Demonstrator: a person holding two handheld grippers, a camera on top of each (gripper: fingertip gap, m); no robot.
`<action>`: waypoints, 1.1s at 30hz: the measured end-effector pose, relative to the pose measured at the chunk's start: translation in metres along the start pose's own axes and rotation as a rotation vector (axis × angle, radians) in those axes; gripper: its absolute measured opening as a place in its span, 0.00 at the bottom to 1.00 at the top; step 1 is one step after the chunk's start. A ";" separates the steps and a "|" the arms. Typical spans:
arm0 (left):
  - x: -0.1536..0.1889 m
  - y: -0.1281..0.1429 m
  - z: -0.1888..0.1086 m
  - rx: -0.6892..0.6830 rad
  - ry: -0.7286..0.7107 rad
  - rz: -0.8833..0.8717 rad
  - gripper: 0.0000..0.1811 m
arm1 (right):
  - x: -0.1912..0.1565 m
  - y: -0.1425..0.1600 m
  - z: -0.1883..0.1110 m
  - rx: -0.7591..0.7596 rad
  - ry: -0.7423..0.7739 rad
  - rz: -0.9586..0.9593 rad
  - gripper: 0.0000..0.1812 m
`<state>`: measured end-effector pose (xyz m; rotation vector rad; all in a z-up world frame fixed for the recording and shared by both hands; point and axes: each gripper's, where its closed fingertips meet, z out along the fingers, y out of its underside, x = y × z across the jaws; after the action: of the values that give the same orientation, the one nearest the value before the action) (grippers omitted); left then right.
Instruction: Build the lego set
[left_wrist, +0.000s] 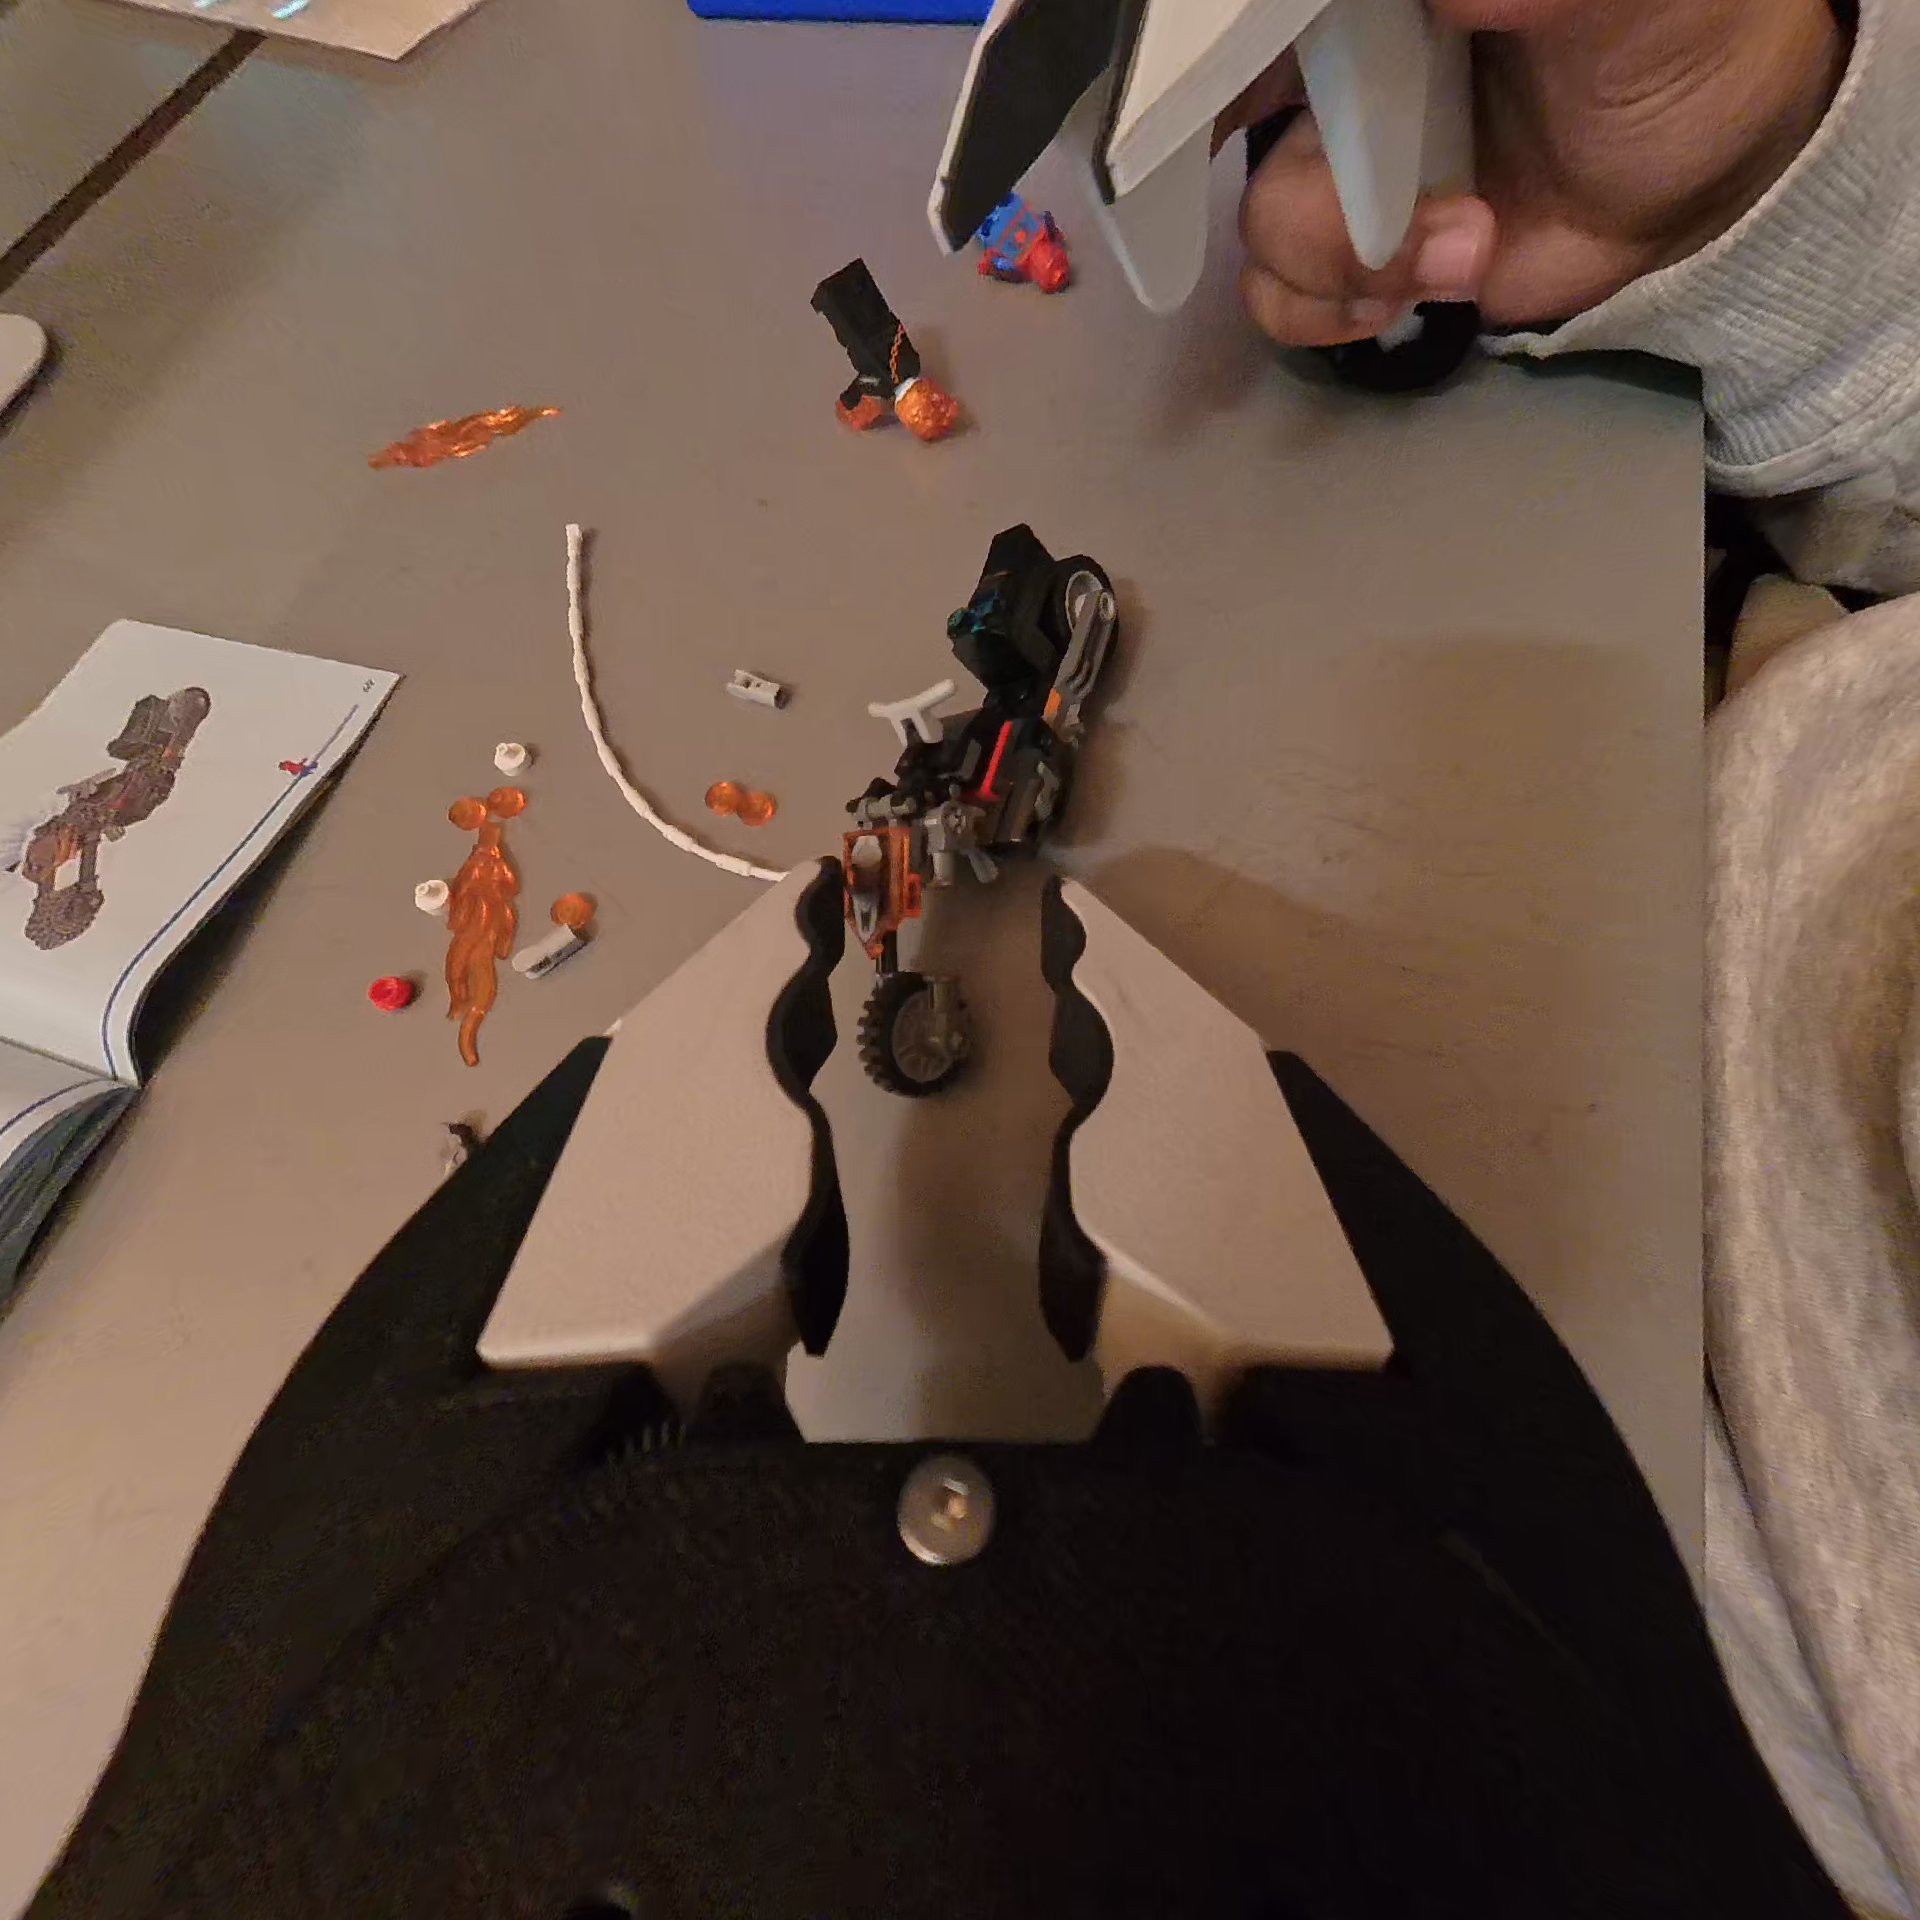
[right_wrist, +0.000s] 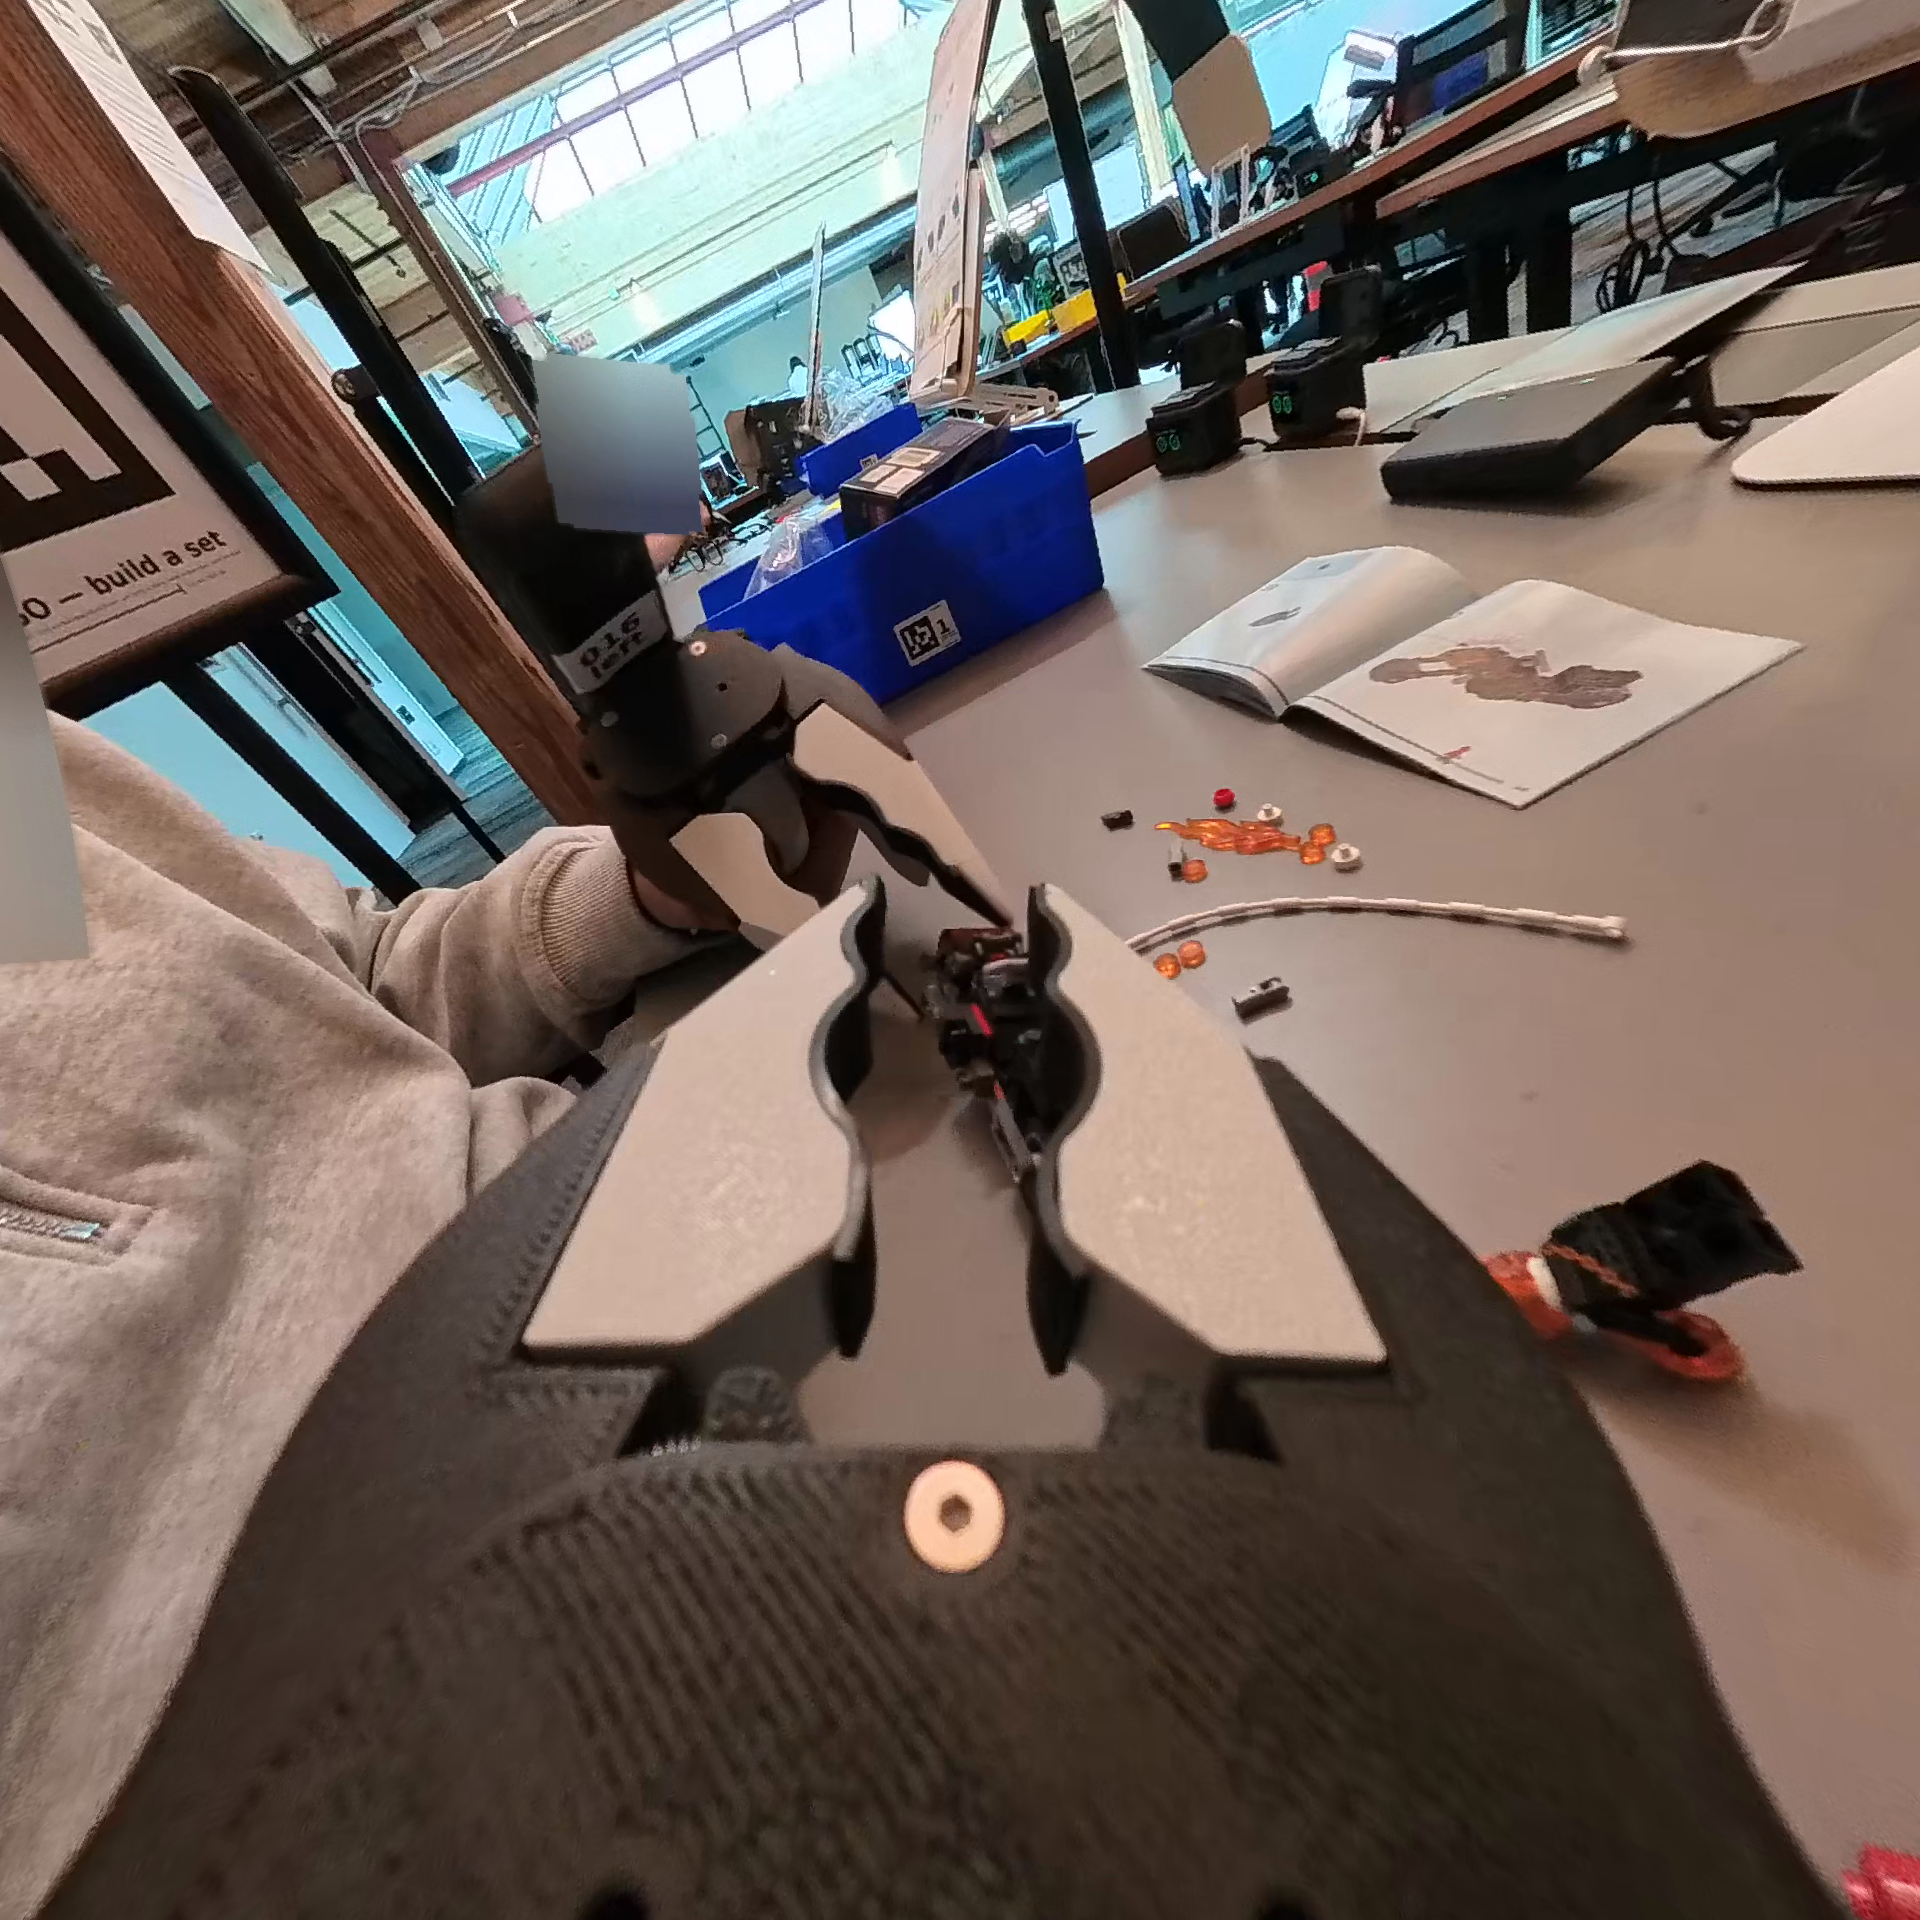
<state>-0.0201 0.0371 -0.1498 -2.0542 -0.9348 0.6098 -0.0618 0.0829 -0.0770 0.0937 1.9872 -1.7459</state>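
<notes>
We hover both tools over the half-built motorcycle (left_wrist: 966, 821) at the counter's (left_wrist: 1351, 790) near edge. Left tool (left_wrist: 940, 883) is parted and empty around its front wheel; right tool (right_wrist: 956, 904) gapes over the body, gripping nothing. Loose flame pieces (left_wrist: 480, 914) wait at nine o'clock. Steadying the frame first seems wise.

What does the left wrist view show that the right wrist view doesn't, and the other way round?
Only the left wrist view shows the whole motorcycle from above, front wheel included, plus a blue and red minifigure under the right tool.

Only the right wrist view shows the room: a blue bin, black devices and far desks.

Both show the open instruction booklet, white flexible piece, orange flame pieces, the black minifigure and both open tools, left and right, around the motorcycle.
</notes>
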 end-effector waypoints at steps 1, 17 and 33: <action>0.001 -0.001 -0.001 0.008 0.000 0.007 0.19 | 0.000 0.001 0.000 -0.004 -0.001 0.001 0.14; 0.006 -0.006 -0.006 0.054 0.041 0.011 0.16 | 0.001 0.001 0.001 -0.009 0.008 0.000 0.13; 0.002 -0.005 -0.006 0.050 0.039 -0.020 0.20 | 0.002 0.001 0.001 -0.004 0.014 -0.001 0.13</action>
<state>-0.0169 0.0387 -0.1425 -2.0032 -0.9080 0.5744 -0.0633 0.0814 -0.0784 0.1044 2.0013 -1.7463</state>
